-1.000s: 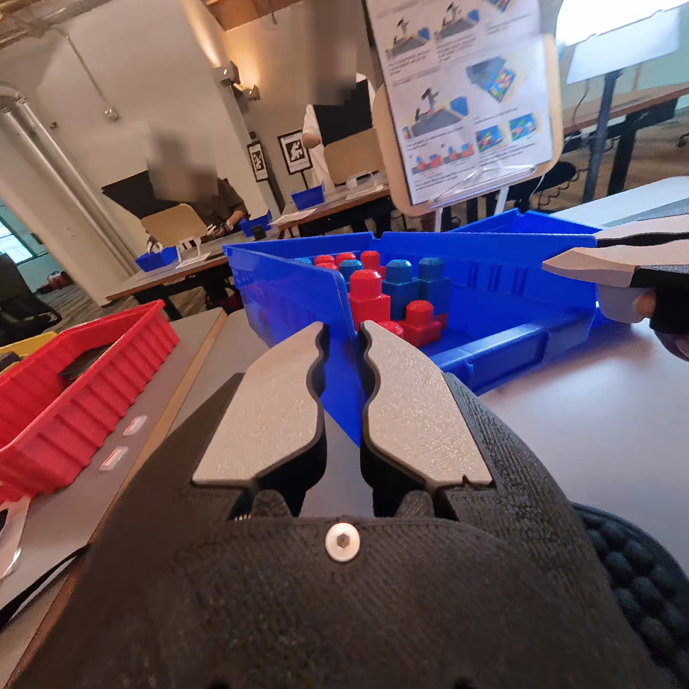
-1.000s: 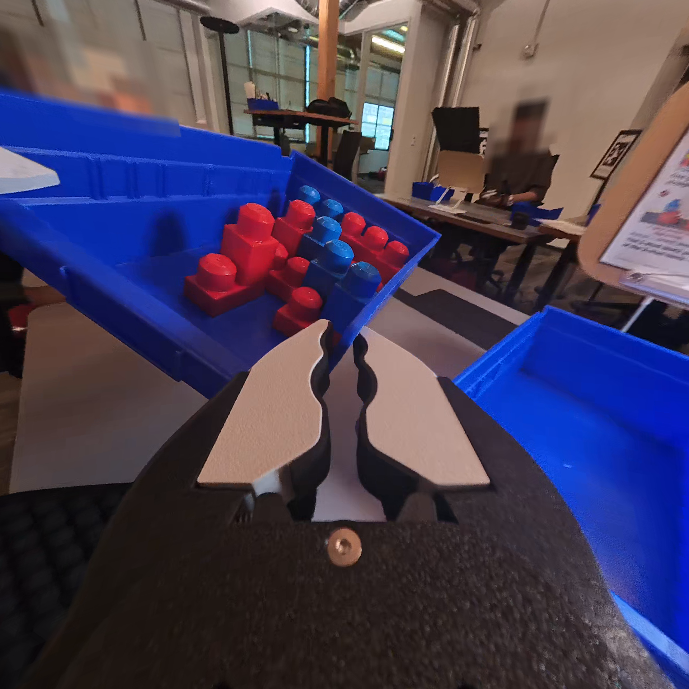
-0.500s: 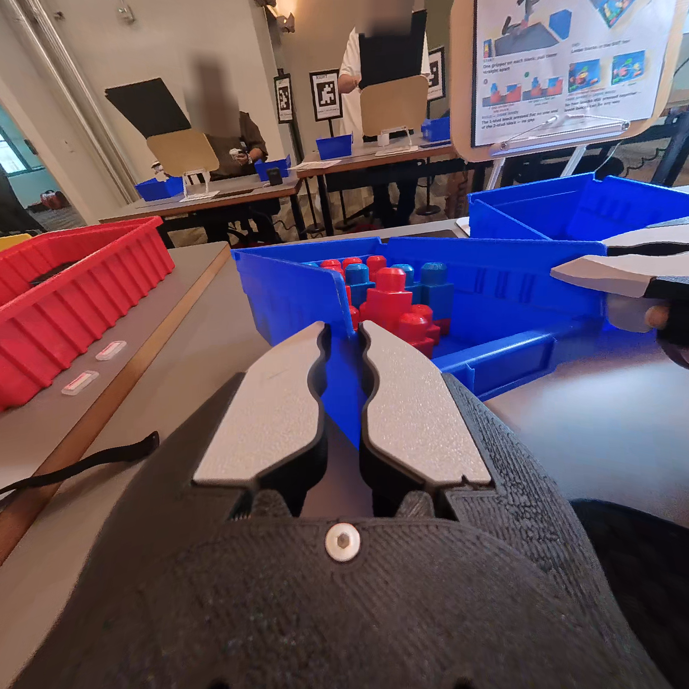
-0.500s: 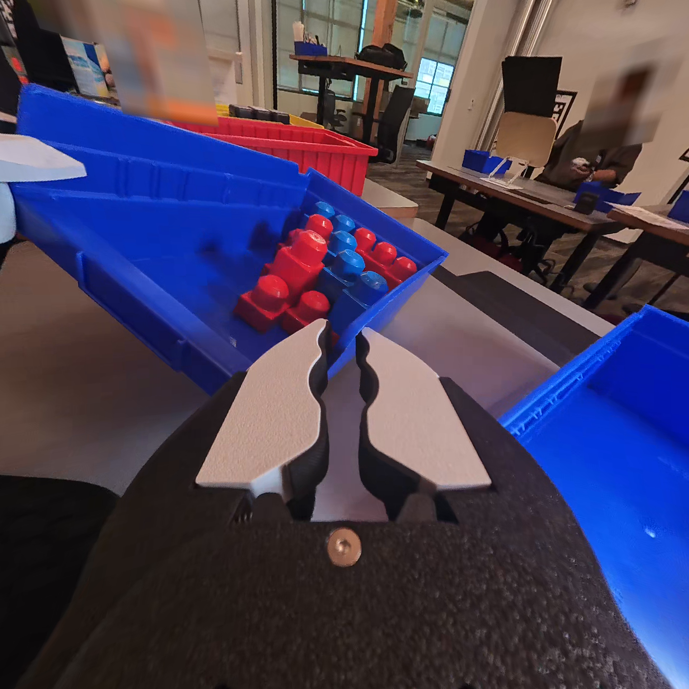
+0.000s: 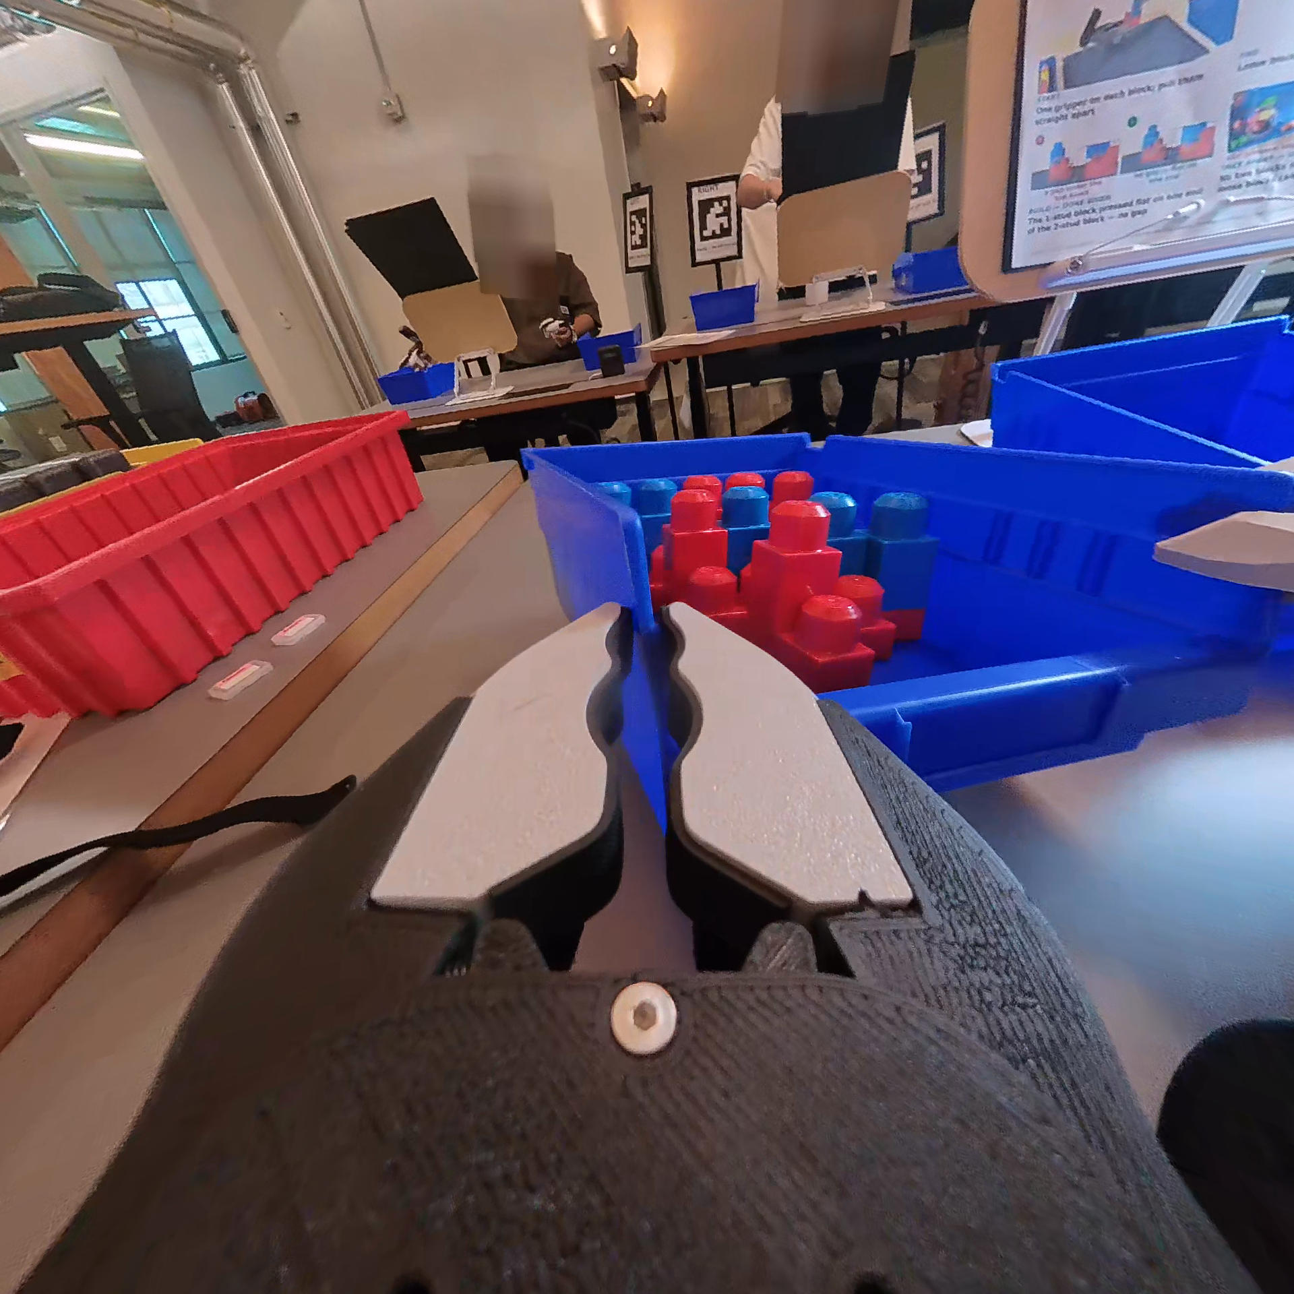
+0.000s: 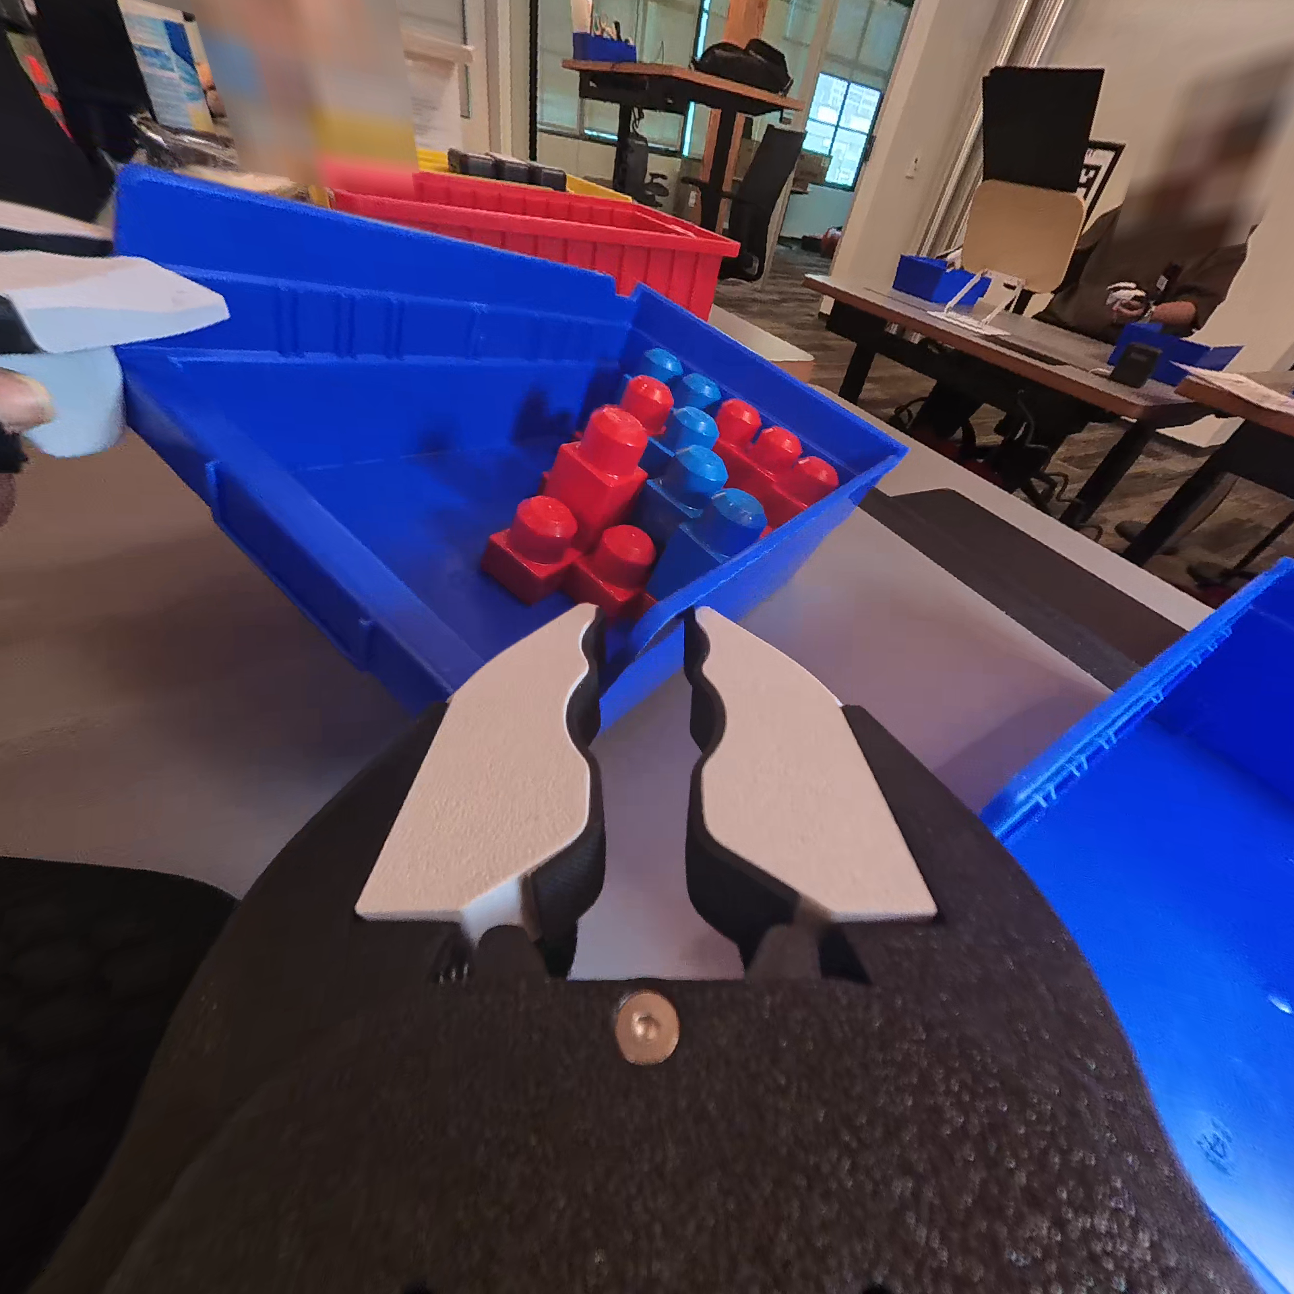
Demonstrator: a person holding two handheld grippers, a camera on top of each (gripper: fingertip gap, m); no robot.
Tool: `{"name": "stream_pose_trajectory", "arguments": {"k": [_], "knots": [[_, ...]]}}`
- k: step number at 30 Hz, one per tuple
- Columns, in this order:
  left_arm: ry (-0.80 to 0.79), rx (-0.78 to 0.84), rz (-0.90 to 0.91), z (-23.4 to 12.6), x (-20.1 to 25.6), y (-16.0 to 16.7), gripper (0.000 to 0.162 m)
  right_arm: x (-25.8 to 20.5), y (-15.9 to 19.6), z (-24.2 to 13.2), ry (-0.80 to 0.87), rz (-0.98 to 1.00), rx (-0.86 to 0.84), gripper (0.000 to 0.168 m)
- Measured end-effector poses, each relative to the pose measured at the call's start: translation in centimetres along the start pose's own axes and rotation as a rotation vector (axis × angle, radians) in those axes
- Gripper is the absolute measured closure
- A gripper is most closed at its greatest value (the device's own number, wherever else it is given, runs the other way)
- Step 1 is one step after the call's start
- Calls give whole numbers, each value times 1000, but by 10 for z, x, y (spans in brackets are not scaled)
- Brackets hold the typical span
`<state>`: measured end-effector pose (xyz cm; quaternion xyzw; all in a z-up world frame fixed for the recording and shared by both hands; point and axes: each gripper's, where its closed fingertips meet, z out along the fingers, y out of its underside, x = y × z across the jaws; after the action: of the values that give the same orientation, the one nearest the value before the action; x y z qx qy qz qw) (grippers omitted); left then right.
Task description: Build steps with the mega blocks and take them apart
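We hold our left gripper (image 5: 644, 616) with its fingers narrow, pinched on a corner wall of the blue bin (image 5: 1050, 714). Our right gripper (image 6: 641, 616) stands a little wider, its fingers either side of the bin's opposite corner wall; we cannot tell whether they touch it. The red and blue mega blocks (image 5: 784, 560) sit clustered in the bin's far end. The bin rests on the grey bench (image 5: 1120, 840), a red tray (image 5: 210, 532) by the bench's left edge, a second blue bin (image 6: 1190, 875) just right.
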<state>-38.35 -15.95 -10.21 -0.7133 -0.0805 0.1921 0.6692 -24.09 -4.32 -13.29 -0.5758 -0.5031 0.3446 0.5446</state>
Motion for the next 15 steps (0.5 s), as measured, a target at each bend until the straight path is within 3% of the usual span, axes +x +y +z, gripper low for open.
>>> {"name": "stream_pose_trajectory", "arguments": {"k": [11,15], "knots": [[-23,46,3,-10,-19,-5,156,-22,-2,9,-22,-11,18,146],[-39,30,-49,-3,-23,15,156,-22,4,12,1,-28,-34,145]]}}
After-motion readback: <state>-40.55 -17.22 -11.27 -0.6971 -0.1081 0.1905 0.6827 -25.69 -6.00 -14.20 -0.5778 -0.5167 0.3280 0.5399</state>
